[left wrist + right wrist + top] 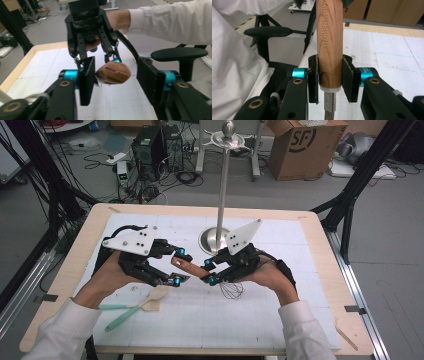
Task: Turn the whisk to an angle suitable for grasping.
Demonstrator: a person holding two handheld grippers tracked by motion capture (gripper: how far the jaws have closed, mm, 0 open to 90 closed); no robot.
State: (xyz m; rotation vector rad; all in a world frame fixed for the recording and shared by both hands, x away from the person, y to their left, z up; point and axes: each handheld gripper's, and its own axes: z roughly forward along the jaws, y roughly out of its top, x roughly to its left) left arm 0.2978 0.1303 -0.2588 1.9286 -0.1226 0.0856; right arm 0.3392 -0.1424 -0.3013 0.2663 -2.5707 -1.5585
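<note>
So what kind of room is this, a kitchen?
Probably a lab or workshop, not a kitchen: computer boxes and tangled cables sit on the floor, a cardboard box stands behind, and black metal frames surround the table.

A tall polished metal stand (222, 180), with a round base and a ball on top, rises upright from the white gridded mat (280, 315) near the far edge of the tabletop, about midway along it. A wooden spatula with a mint-green handle (136, 307) lies flat on the mat toward the near left corner, with a second mint-green handle (114, 307) crossing beneath it. The pale wooden table (65, 265) shows as a border around the mat. Beyond the far right corner, a brown cardboard box (300, 145) sits on the floor.
</note>
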